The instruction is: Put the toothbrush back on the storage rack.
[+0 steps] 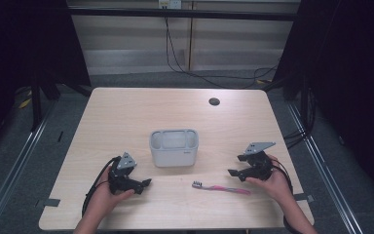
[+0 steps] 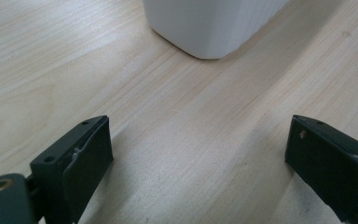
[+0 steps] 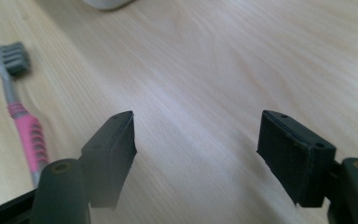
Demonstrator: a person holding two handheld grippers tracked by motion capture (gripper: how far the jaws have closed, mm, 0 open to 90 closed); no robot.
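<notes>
A white plastic caddy (image 1: 174, 147) with compartments stands upright in the middle of the wooden table (image 1: 126, 112); its lower corner (image 2: 214, 28) shows close ahead in the left gripper view. In front of it and to the right lies a pink and grey toothbrush (image 1: 221, 187), bristle head pointing left; the toothbrush (image 3: 23, 126) lies just left of the right gripper's jaws. My left gripper (image 1: 146, 184) rests low at the caddy's front left, open and empty (image 2: 198, 149). My right gripper (image 1: 234, 165) sits right of the toothbrush, open with bare wood between its jaws (image 3: 196, 144).
A small dark round grommet (image 1: 214, 101) sits near the table's far edge. Cables trail across the floor behind the table. Dark frame posts and curtains flank both sides. Bare wood spreads across the table's back half.
</notes>
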